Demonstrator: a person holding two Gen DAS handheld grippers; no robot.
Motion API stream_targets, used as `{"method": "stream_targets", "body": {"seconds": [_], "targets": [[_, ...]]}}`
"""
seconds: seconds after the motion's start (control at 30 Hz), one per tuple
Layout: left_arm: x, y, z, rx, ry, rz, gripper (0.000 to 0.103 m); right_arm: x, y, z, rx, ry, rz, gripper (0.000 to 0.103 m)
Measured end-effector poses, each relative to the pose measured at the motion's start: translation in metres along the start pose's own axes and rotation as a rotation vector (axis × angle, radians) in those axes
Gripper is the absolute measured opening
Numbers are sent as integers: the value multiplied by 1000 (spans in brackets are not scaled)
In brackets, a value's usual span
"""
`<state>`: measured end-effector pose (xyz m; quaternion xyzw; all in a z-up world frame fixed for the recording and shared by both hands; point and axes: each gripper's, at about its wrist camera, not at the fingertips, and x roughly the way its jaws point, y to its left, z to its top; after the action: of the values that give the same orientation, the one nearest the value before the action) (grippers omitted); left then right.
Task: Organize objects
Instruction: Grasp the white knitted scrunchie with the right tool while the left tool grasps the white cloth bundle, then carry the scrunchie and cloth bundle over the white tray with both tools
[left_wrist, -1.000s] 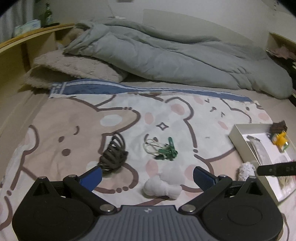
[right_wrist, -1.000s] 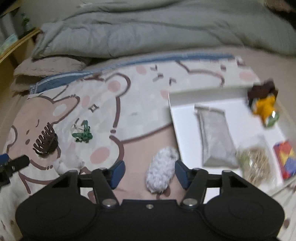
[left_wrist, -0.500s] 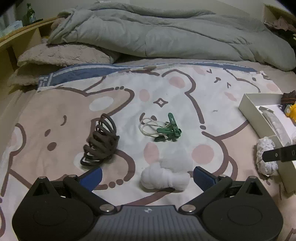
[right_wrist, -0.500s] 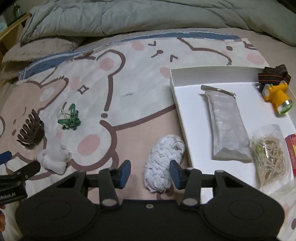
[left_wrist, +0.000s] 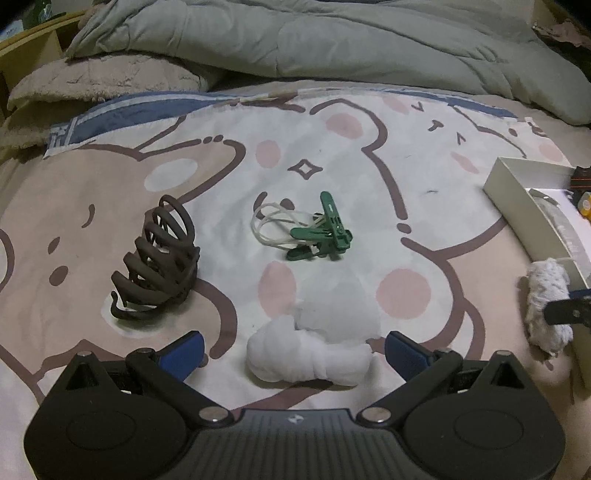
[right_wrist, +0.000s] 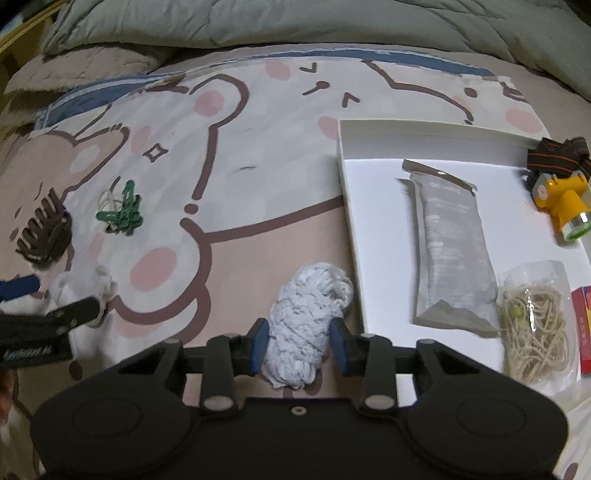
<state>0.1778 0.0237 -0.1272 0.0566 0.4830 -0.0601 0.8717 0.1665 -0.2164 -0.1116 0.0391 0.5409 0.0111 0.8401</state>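
Left wrist view: the left gripper (left_wrist: 293, 349) has its fingers spread wide, with a white cloth bundle (left_wrist: 308, 363) lying between them at bottom centre. It looks soft and light, likely to squash when squeezed, so the thick knotted middle seems the best place to take hold. Above it lie green clothes pegs (left_wrist: 325, 234) on a loop of white cord, and at centre left a brown hair claw (left_wrist: 159, 262), stiff and open-ribbed. All rest on a bed sheet (left_wrist: 332, 155) printed with bears; a grey duvet (left_wrist: 332, 40) is heaped across the top.

Right wrist view: the right gripper (right_wrist: 300, 345) has its fingers close on either side of a fluffy white yarn ball (right_wrist: 306, 325) at bottom centre, though whether they press it I cannot tell. It looks soft and springy. Just right of it is a white box (right_wrist: 351, 206) holding a grey pouch (right_wrist: 450, 251), a bag of strings (right_wrist: 535, 325) and a yellow headlamp (right_wrist: 561, 199).
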Motion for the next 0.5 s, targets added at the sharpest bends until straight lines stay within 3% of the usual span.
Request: {"method": "stream_targets", "body": {"seconds": [0.07, 0.33, 0.5], "targets": [[2, 0, -1, -1, 8, 1, 100, -3, 1, -2, -29, 4, 10, 34], [6, 0, -1, -24, 43, -48, 75, -21, 5, -16, -114, 26, 55, 32], [4, -2, -2, -13, 43, -47, 72, -37, 11, -28, -149, 54, 133, 32]]}}
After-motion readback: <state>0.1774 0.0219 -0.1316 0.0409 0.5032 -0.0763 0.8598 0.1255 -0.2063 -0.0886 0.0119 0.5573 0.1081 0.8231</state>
